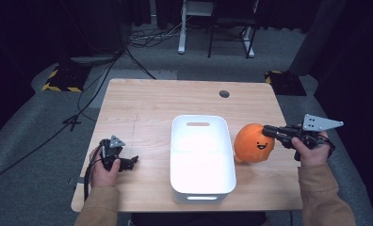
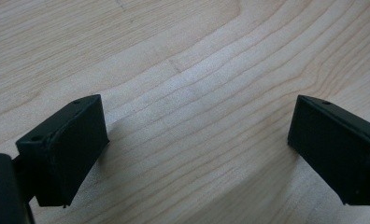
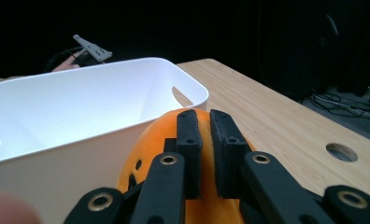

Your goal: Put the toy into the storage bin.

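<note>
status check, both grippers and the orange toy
Left gripper open, low over bare table. Right gripper nearly shut at orange plush, grip unclear. White bin beside it, nothing between.

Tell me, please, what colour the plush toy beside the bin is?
Orange plush toy, clearest in the high view.

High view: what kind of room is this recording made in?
Probably a lab or recording studio, not a home. The light wooden table stands alone on grey carpet, loose black cables trail across the floor, and yellow-and-black hazard-striped bases sit against a dark backdrop.
</note>
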Available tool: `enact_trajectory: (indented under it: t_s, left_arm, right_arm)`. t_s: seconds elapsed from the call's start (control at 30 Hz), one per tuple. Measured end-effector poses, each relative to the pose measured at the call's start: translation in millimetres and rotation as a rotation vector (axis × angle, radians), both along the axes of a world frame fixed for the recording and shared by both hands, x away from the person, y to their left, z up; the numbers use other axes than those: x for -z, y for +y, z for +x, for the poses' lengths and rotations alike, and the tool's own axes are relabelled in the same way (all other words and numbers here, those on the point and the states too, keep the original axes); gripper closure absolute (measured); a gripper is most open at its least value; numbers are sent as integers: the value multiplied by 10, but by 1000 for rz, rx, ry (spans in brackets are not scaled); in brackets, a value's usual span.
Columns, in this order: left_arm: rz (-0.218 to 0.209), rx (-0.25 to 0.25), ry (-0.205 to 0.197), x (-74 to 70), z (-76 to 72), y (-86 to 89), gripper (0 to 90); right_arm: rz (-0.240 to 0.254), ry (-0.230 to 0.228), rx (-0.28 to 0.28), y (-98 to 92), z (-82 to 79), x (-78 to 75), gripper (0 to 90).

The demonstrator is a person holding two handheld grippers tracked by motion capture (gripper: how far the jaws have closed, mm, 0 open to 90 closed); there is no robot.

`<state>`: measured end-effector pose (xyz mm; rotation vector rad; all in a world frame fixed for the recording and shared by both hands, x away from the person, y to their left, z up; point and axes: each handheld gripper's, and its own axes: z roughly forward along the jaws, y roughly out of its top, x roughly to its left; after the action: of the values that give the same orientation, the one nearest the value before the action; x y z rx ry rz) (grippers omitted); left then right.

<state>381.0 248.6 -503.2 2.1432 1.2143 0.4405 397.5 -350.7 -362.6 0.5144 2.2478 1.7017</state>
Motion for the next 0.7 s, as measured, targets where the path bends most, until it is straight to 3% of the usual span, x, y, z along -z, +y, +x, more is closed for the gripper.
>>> enact_trajectory:
  t_s: [0.27, 0.7]
  left_arm:
    - [1, -5, -2, 1, -3, -3, 52]
    - [0, -5, -2, 0, -2, -2, 52]
  right_arm:
    - [16, -29, -22, -39, -55, -187, 833]
    - [13, -50, -4, -15, -162, -512, 833]
